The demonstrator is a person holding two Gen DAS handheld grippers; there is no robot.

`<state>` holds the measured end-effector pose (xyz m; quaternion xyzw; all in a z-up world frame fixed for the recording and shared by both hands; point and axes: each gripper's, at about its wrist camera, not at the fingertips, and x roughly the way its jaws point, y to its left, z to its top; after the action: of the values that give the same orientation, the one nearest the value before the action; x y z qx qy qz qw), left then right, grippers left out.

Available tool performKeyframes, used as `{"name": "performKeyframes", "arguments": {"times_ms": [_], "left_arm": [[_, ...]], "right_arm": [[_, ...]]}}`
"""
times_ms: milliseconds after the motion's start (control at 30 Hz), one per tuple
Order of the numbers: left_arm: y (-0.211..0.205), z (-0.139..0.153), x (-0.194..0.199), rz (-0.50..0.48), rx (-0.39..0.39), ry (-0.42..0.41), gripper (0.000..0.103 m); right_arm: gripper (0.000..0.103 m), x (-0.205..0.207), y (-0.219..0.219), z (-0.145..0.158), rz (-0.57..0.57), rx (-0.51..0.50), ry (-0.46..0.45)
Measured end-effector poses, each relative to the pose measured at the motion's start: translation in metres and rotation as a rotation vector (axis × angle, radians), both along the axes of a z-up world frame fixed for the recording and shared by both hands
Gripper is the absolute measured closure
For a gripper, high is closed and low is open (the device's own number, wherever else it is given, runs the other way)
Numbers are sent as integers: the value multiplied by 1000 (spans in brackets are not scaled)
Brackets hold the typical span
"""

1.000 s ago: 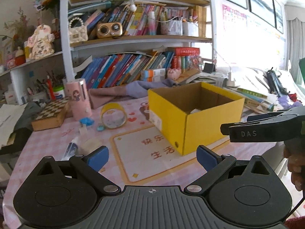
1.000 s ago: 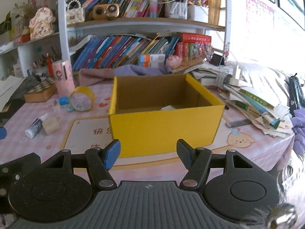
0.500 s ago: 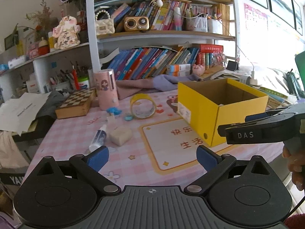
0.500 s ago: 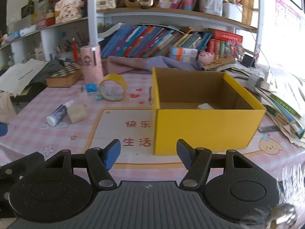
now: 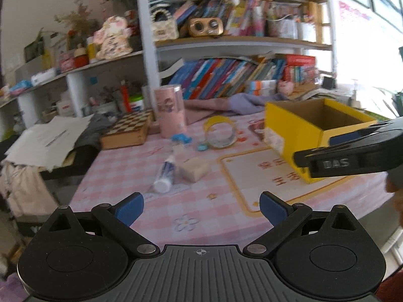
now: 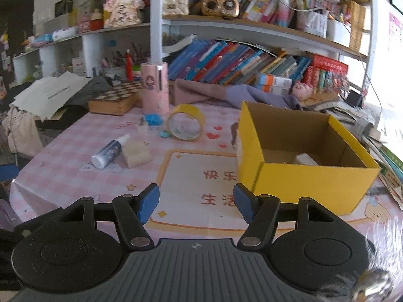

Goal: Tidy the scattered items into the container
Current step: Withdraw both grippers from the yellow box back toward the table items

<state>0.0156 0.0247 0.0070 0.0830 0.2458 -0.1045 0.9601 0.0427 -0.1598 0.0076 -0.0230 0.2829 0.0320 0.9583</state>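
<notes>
your left gripper [image 5: 201,205] hangs over the near edge of the pink checked table [image 5: 121,168] with its blue pads spread wide and nothing between them, and your right gripper [image 6: 196,202] is parted too, also empty, beside the near corner of the yellow box [image 6: 309,181]. the scattered items lie in a cluster on the left half of the table, well apart from the box: a small spray bottle [image 6: 109,151] lying on its side, a pale block [image 6: 136,154] touching it, a roll of yellow tape [image 6: 186,125] standing on edge, and some small blue bits [image 6: 153,119] just beside the tall pink cylinder [image 6: 155,91]. the box already holds one pale piece [image 6: 304,159]. the bottle looks light, hard and smooth, so it will likely roll or slip; take it across the middle of its body, jaws square to its length. the block looks light and perhaps a little soft, so pinch its flat sides gently. the tape is stiff but can roll away; grip through the ring, one pad inside and one outside the band. the blue bits are too small to judge.
</notes>
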Motion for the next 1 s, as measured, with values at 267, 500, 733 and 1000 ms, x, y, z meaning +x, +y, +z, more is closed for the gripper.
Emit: {"name": "performKeyframes", "arguments": {"times_ms": [267,500,733,1000], "left_arm": [[22,2,4,81,-30,11,3],[24,-5,7,89,-33,34,3],[24,-10,21,99,-20,50,3],[22,-18,48,101,-9,90,3]], "right_arm": [[39,-1,19,2,76,-17,-3],[39,2,26,-4,105,-17,27],[39,14,29,-10,130,-16,38],[39,43,32,-18,146,-3,68]]}}
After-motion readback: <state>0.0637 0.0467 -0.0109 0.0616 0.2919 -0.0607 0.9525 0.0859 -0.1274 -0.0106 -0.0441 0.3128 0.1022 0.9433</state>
